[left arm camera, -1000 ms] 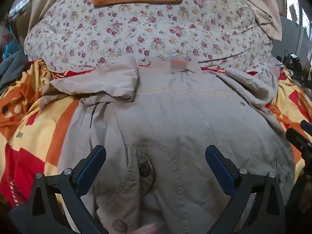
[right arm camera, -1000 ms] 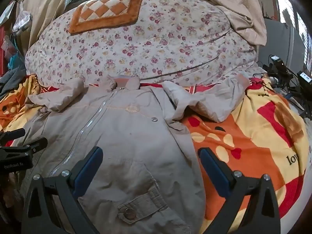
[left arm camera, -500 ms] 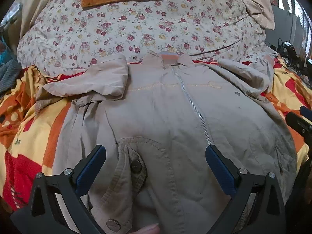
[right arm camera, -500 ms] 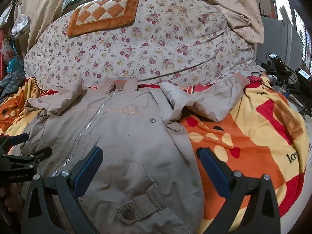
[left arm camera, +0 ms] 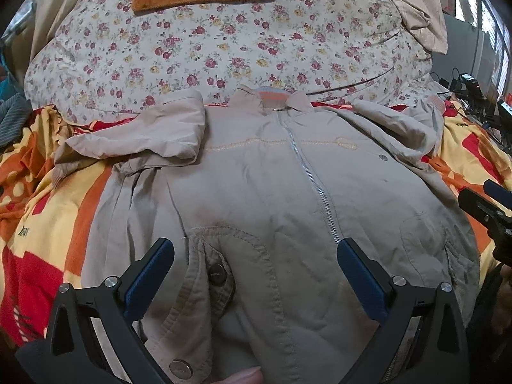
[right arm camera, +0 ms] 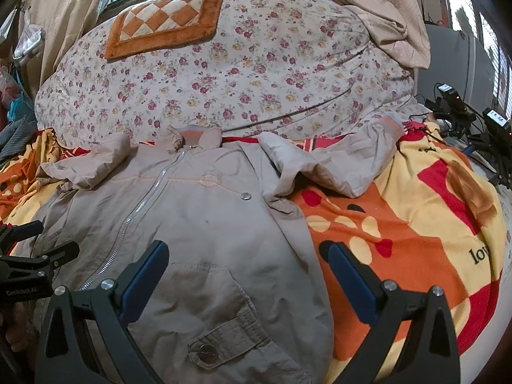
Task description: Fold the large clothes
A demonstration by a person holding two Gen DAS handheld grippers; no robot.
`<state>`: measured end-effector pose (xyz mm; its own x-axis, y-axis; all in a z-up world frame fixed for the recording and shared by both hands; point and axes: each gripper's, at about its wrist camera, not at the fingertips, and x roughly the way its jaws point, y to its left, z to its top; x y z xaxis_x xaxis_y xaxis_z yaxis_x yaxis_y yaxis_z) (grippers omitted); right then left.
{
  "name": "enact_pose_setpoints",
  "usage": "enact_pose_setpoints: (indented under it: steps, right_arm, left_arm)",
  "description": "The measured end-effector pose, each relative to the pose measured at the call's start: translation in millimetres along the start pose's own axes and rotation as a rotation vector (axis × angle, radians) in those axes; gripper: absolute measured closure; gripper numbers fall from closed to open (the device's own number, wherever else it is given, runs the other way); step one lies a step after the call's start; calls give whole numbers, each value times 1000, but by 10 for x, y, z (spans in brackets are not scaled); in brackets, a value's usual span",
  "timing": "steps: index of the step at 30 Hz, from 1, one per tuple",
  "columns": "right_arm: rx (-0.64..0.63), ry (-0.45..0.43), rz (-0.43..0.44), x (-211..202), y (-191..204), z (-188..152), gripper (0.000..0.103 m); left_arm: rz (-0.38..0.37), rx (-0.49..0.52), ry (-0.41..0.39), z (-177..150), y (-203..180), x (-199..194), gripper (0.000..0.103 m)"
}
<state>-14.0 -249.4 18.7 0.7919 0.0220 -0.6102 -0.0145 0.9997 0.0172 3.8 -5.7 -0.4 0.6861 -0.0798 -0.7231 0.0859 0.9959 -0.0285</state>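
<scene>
A beige zip-up jacket (left arm camera: 256,185) lies front up on a bed, collar toward the far side. It also shows in the right wrist view (right arm camera: 204,224). Its left sleeve (left arm camera: 144,137) is folded in near the shoulder. Its right sleeve (right arm camera: 339,163) lies bent out over the blanket. My left gripper (left arm camera: 256,275) is open and empty, above the jacket's lower left pocket. My right gripper (right arm camera: 243,275) is open and empty, above the lower right pocket and hem edge. Each gripper shows at the edge of the other's view.
An orange, yellow and red blanket (right arm camera: 416,217) covers the bed under the jacket. A big floral quilt bundle (left arm camera: 243,41) with an orange checked mat (right arm camera: 166,19) rises behind the collar. Cameras and cables (right arm camera: 464,112) stand at the far right.
Both grippers have drawn back a little and risen, so more of the jacket shows. The jacket has not moved and both grippers stay open.
</scene>
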Motion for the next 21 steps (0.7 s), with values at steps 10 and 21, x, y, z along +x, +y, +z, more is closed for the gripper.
enact_pose_setpoints:
  steps: [10, 21]
  right_arm:
    - [7, -7, -1, 24, -6, 1, 1]
    - [19, -8, -3, 14, -14, 27, 1]
  left_arm:
    - [1, 1, 0, -9, -11, 1, 9]
    - [-3, -1, 2, -7, -18, 9, 9]
